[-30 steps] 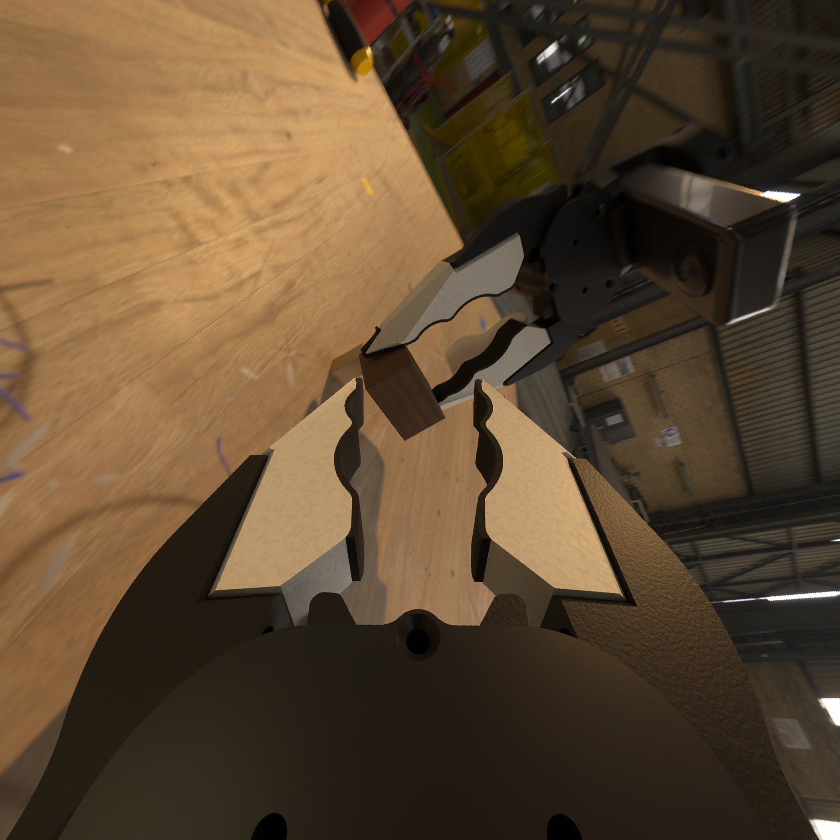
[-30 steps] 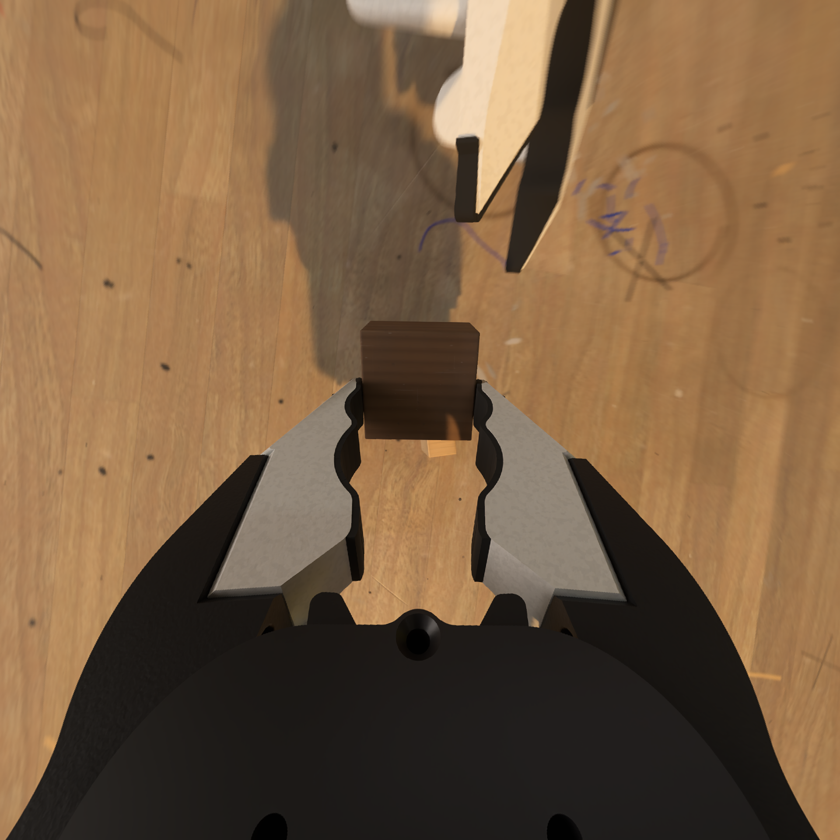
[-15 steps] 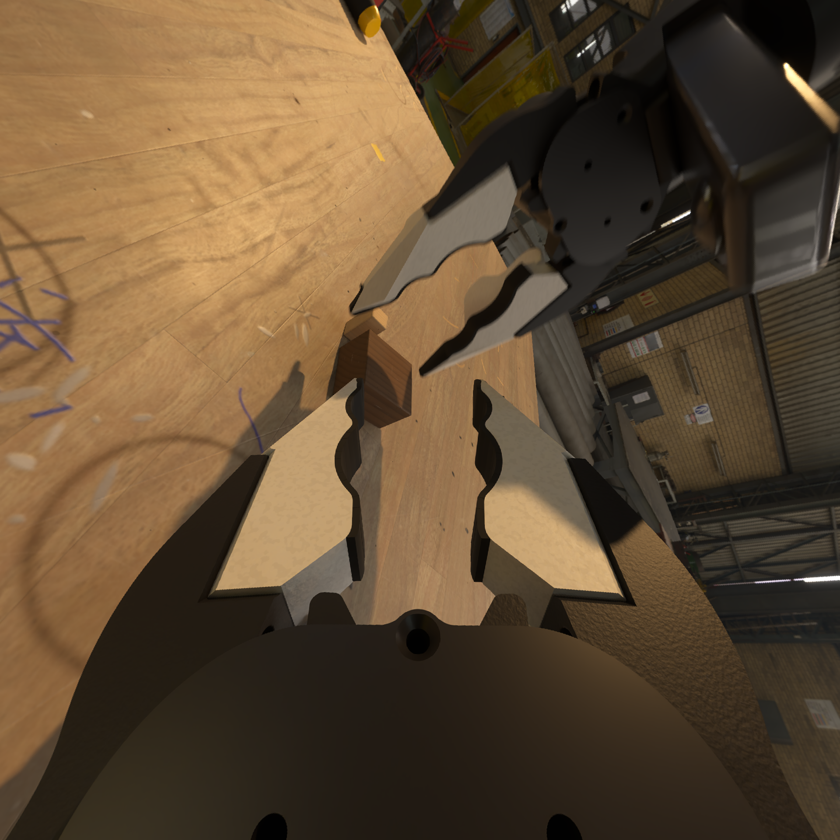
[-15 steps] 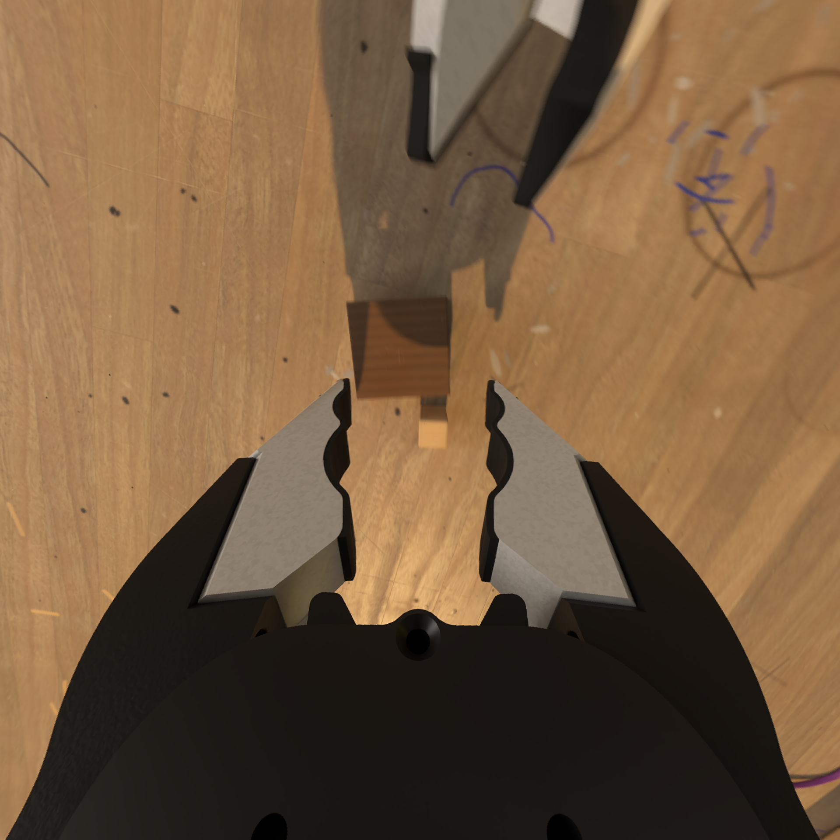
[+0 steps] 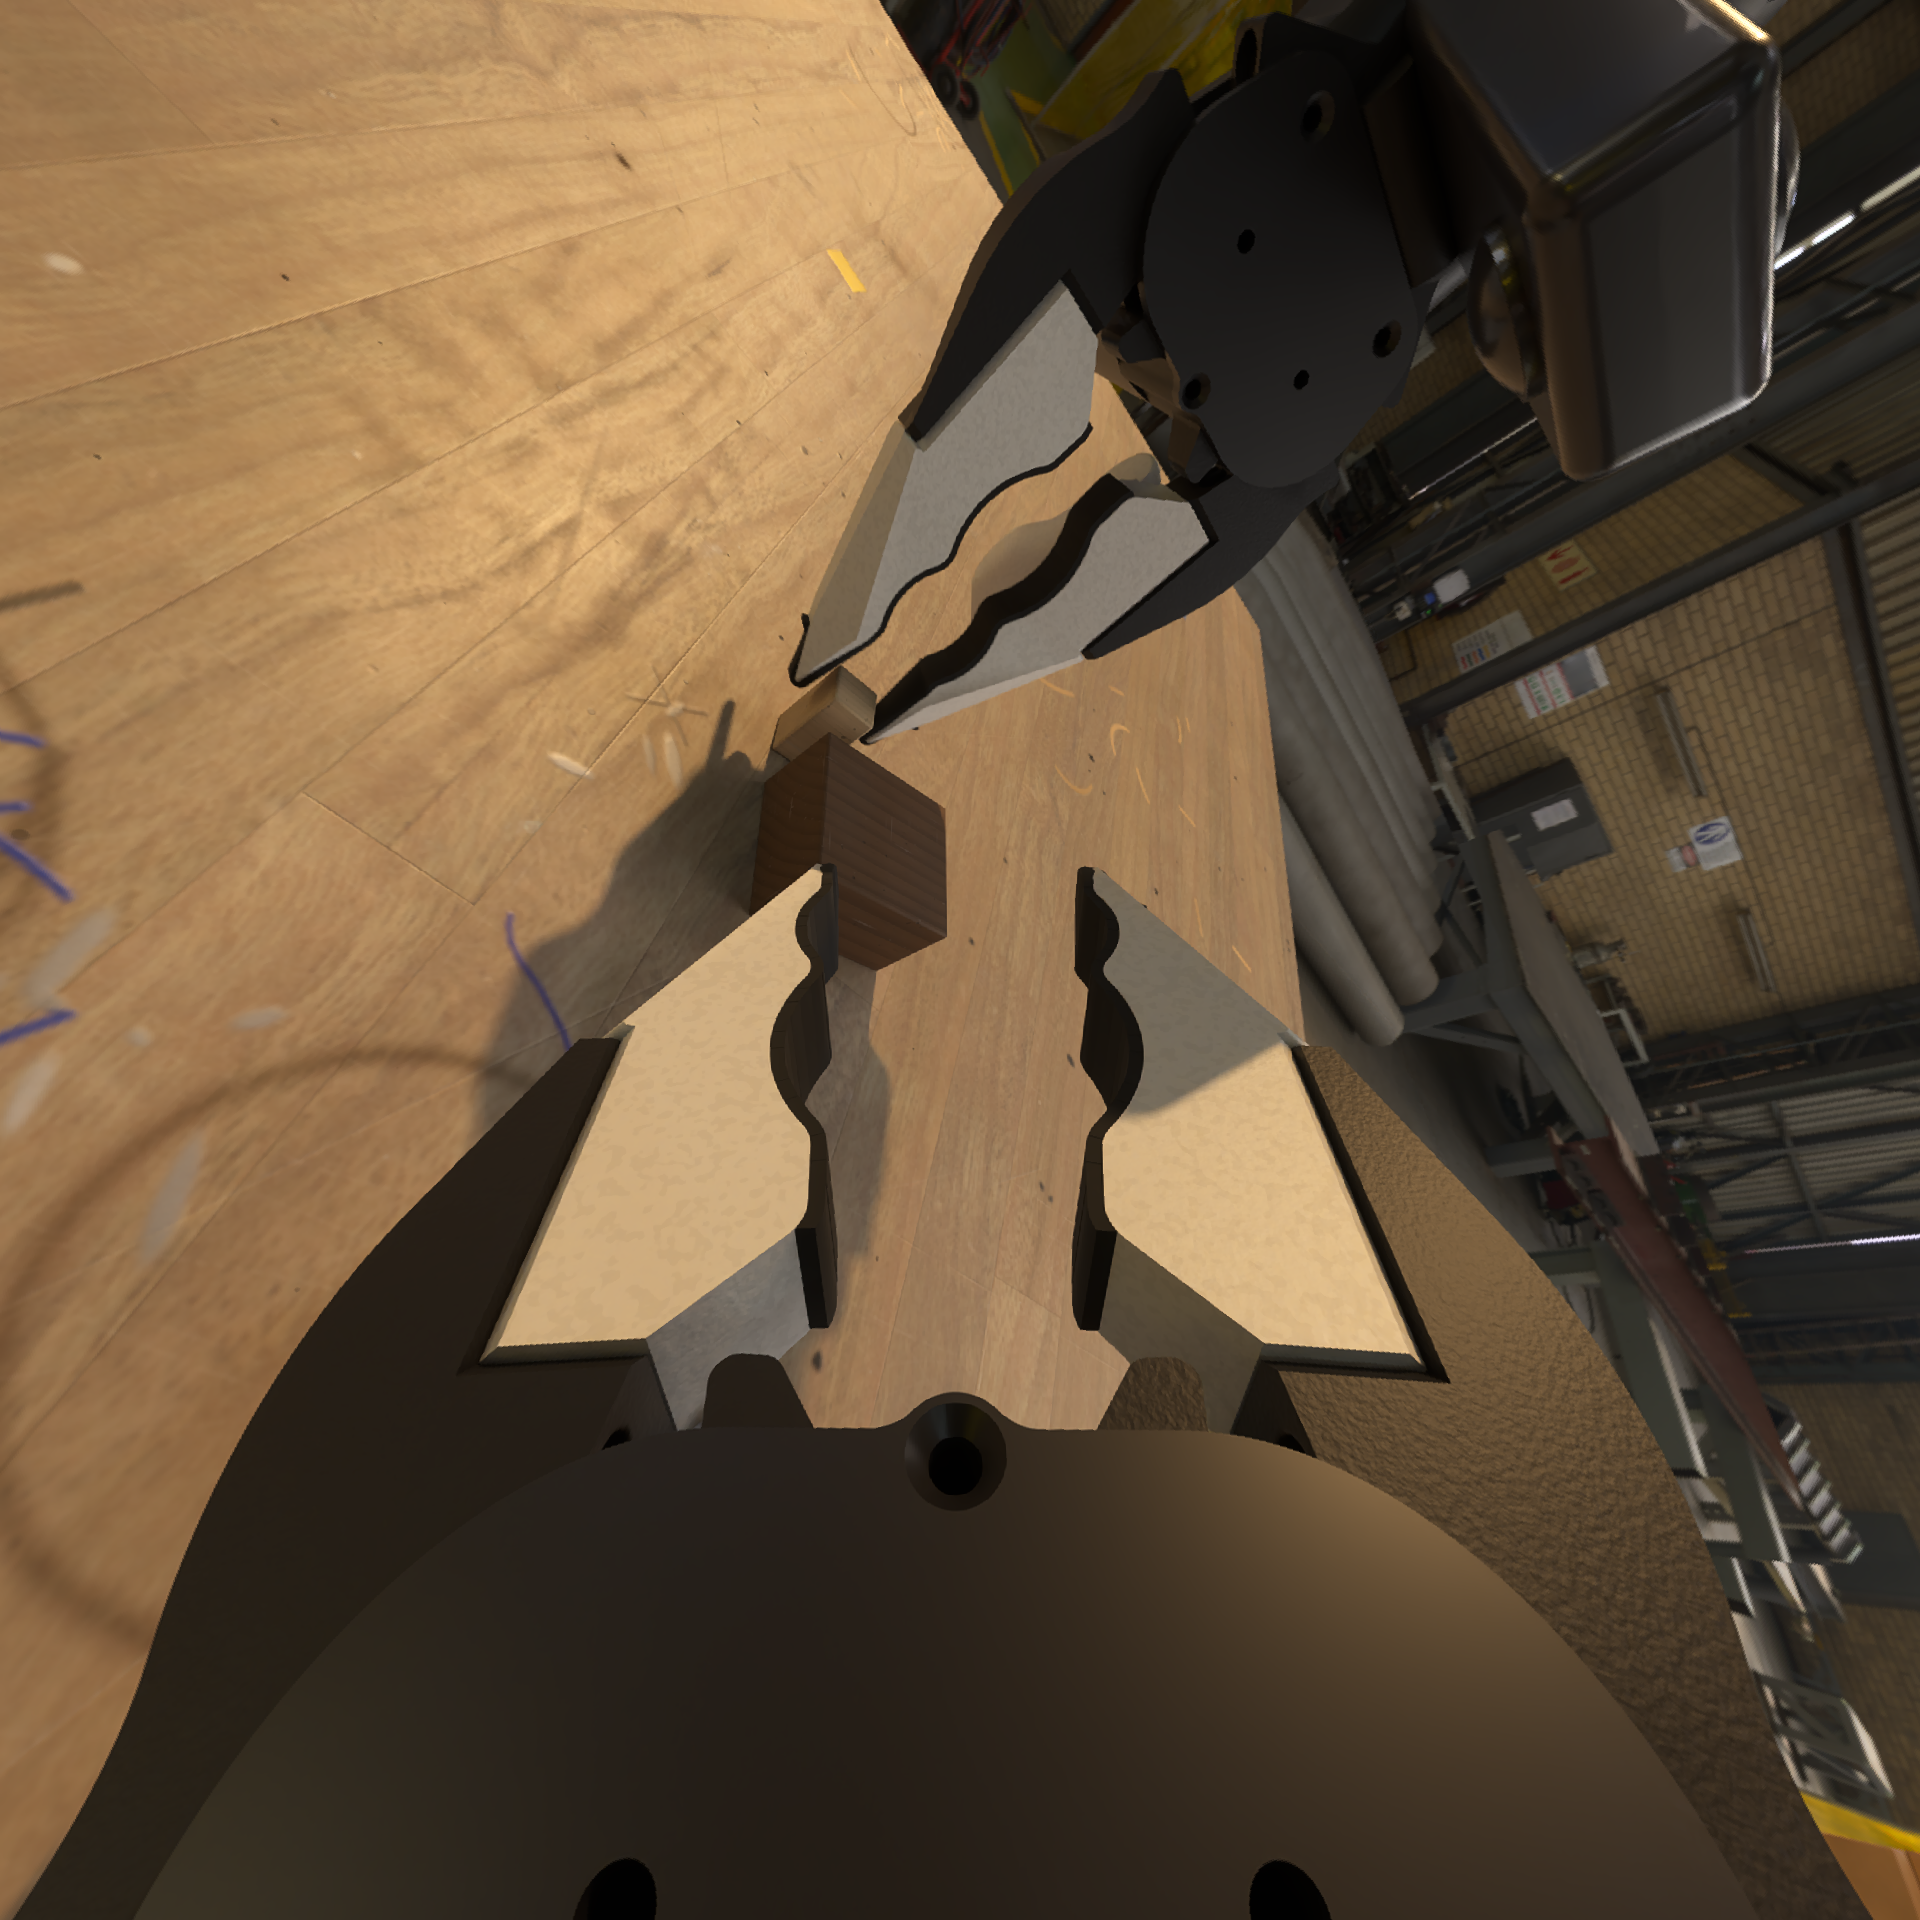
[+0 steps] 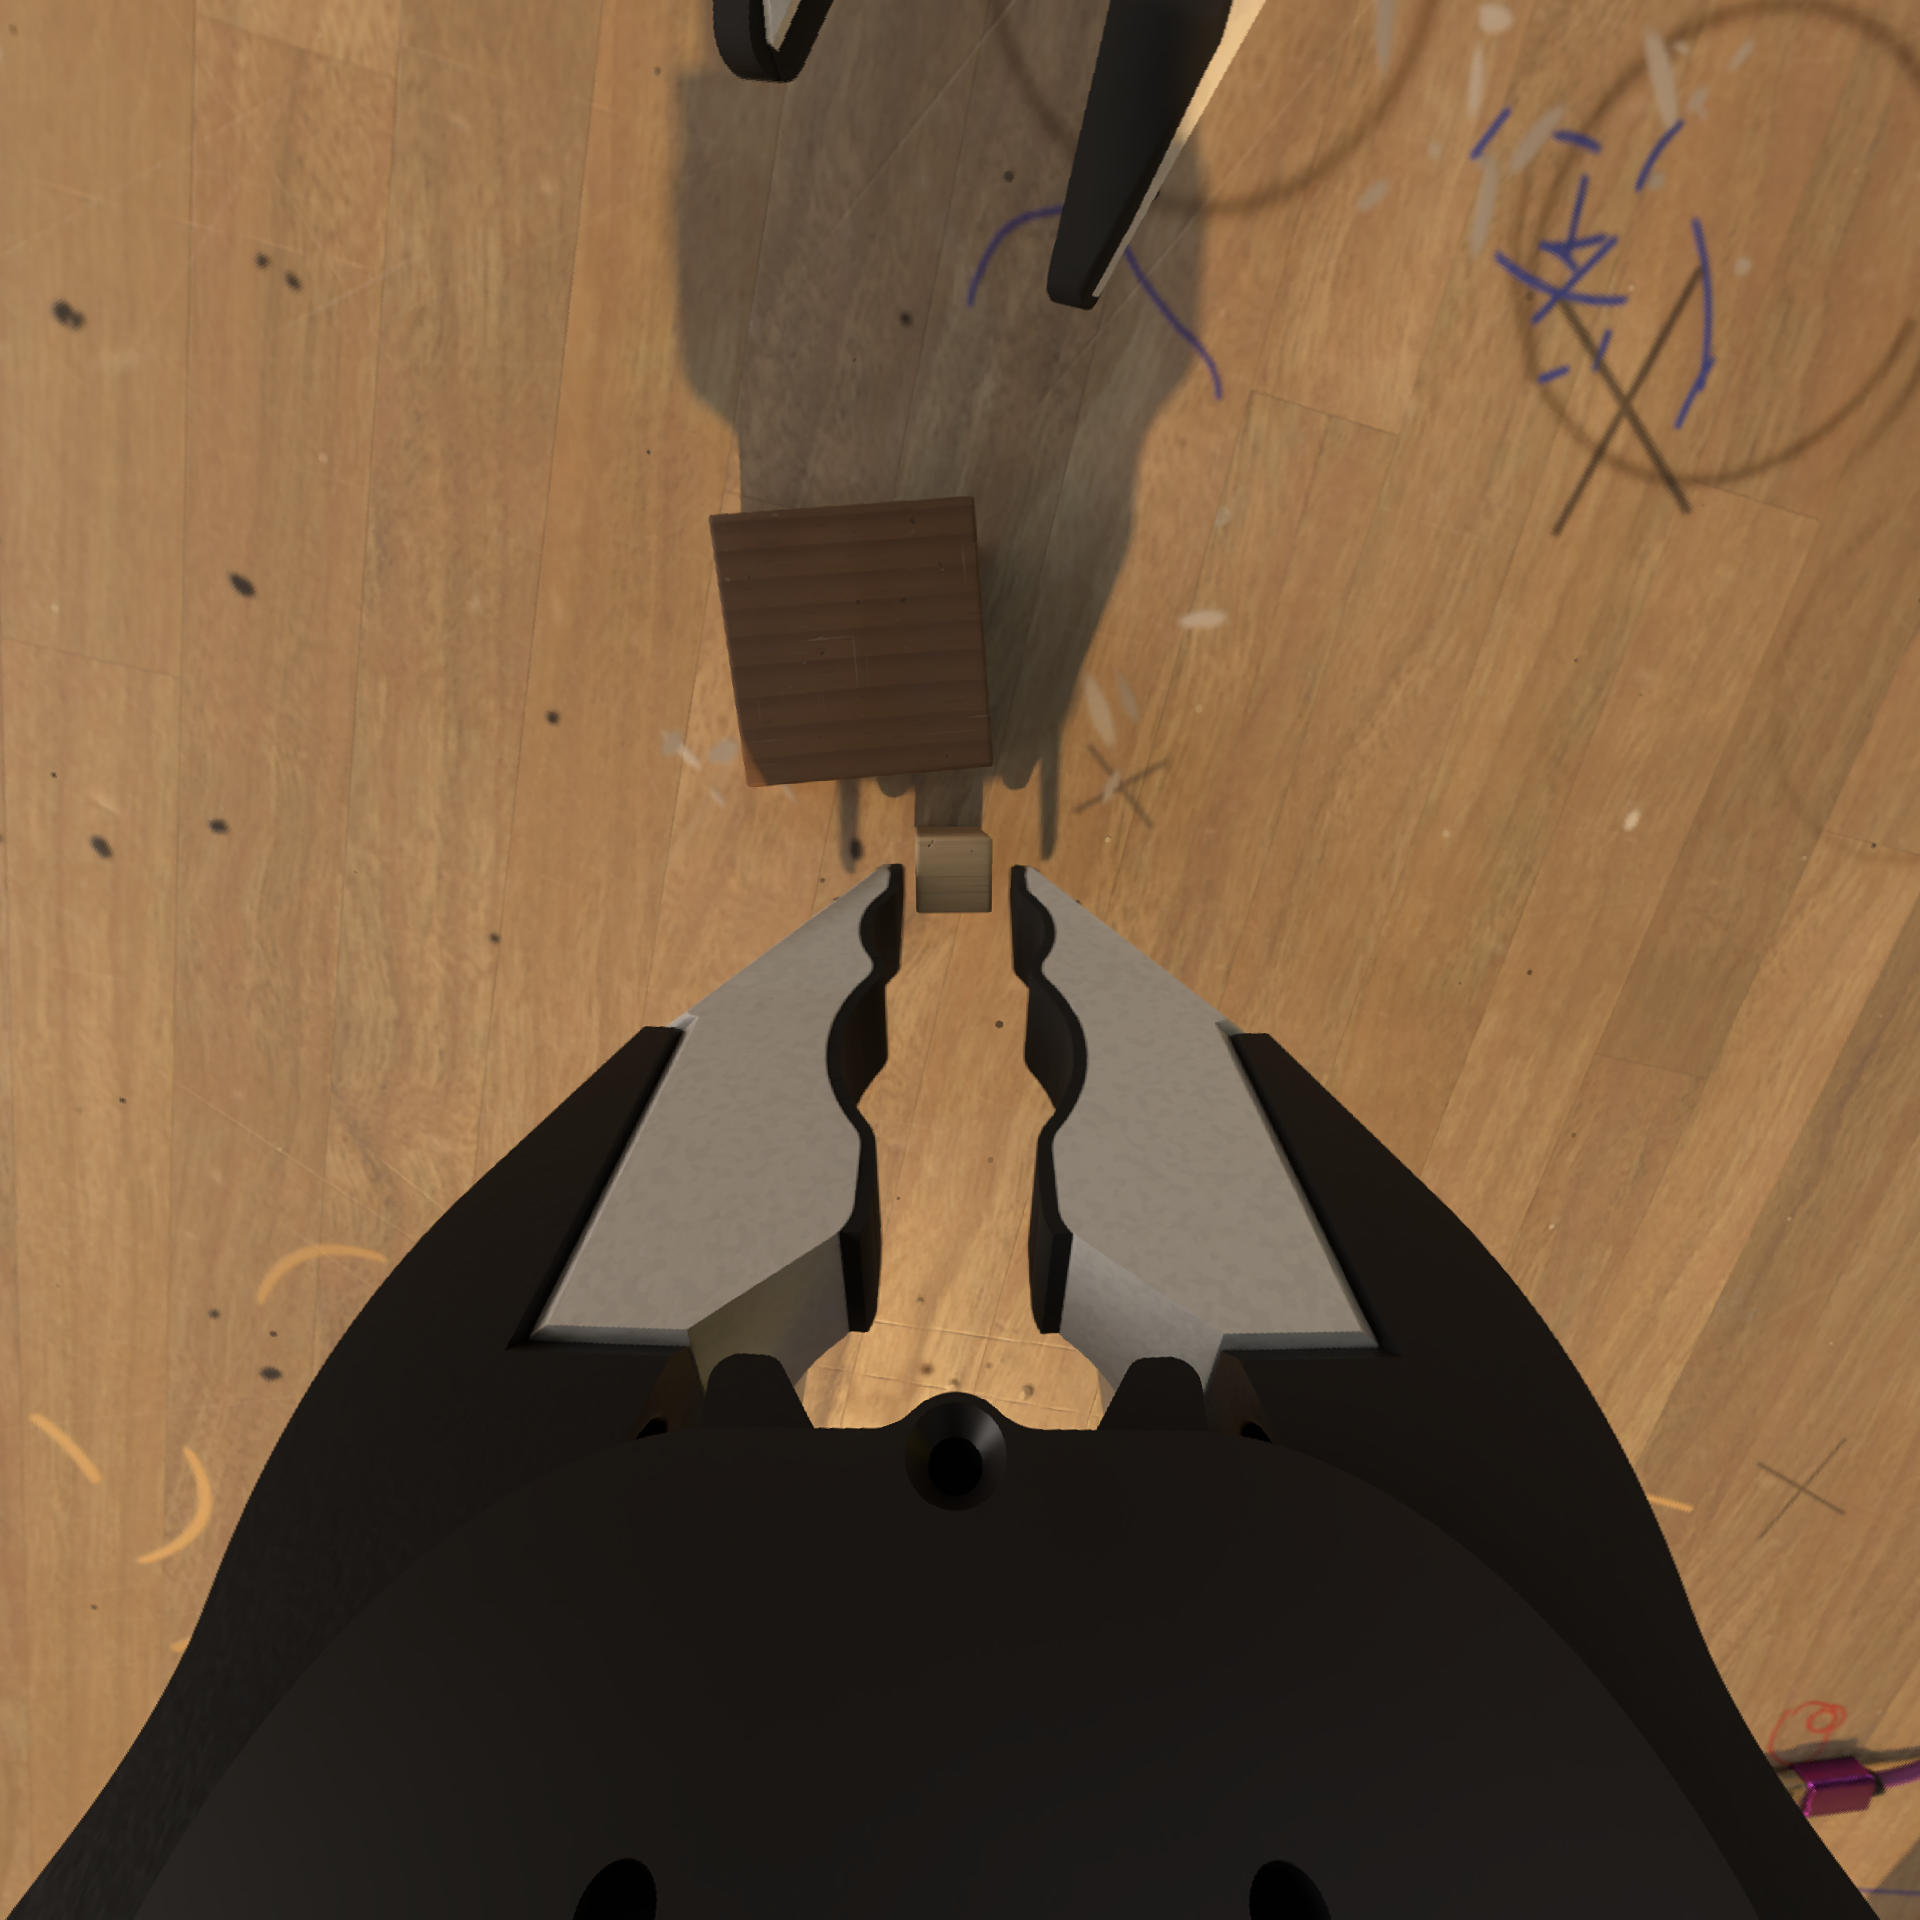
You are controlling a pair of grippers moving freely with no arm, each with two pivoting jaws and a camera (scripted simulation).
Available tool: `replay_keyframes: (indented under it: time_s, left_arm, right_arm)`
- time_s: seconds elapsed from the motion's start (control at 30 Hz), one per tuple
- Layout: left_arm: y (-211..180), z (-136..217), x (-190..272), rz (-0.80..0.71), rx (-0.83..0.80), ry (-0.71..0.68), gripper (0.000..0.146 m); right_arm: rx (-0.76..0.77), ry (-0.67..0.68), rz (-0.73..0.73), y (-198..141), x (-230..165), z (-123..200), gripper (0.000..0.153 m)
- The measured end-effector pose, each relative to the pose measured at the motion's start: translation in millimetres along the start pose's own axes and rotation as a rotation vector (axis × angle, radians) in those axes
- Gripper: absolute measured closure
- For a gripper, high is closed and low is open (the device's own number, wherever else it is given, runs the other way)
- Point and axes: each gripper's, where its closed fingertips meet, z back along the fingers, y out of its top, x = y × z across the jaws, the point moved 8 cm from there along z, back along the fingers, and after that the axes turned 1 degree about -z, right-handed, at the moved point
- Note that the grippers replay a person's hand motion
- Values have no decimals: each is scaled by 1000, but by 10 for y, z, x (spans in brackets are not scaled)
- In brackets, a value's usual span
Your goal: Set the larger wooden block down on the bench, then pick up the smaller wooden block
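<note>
The larger block (image 6: 852, 644), a dark brown cube, rests on the wooden bench (image 6: 312, 727). It also shows in the left wrist view (image 5: 862, 852), just past my left gripper's left fingertip. The smaller block (image 6: 953, 873), a pale cube, lies on the bench just in front of the larger one. My right gripper (image 6: 956, 883) has its jaws narrowed, with the tips on either side of the smaller block and thin gaps showing. In the left wrist view the right gripper (image 5: 834, 698) points down at the smaller block (image 5: 821, 717). My left gripper (image 5: 951, 883) is open and empty; it also shows in the right wrist view (image 6: 914, 177).
The bench edge (image 5: 1273, 831) runs close on the right in the left wrist view, with grey pipes (image 5: 1340, 831) beyond it. Pen marks and wood chips dot the bench. A small purple object (image 6: 1839, 1787) lies at the lower right of the right wrist view.
My right gripper let go of the larger block, which now rests on the bench. It drew back and narrowed its jaws around the smaller block. My left gripper stayed open.
</note>
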Motion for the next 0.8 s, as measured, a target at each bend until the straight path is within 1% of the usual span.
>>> replay_keyframes:
  time_s: [0.03, 0.07, 0.13, 0.33, 0.47, 0.63, 0.7, 0.8]
  left_arm:
    - [-4, -6, 8, -6, -3, 5, 100]
    - [-8, -11, 17, -15, -6, 9, 100]
    - [-15, -18, 27, -28, -12, 20, 101]
    - [-29, -93, 65, -95, -55, 53, 102]
    - [-15, -103, 130, -173, -28, 70, 98]
    - [18, -84, 201, -277, 33, 111, 97]
    - [44, -79, 236, -326, 62, 131, 95]
    - [86, -75, 320, -380, 117, 106, 91]
  right_arm:
    - [-5, 2, 11, -1, -3, -8, 138]
    - [1, 14, 10, -3, -7, -8, 139]
    - [26, 7, -10, -8, 14, 7, 139]
    - [175, -2, -139, 22, 35, 161, 139]
    - [308, -25, -221, 53, 25, 290, 139]
    - [512, -61, -320, 143, 21, 467, 139]
    - [605, -68, -346, 198, 15, 532, 139]
    - [740, -46, -378, 291, 2, 600, 139]
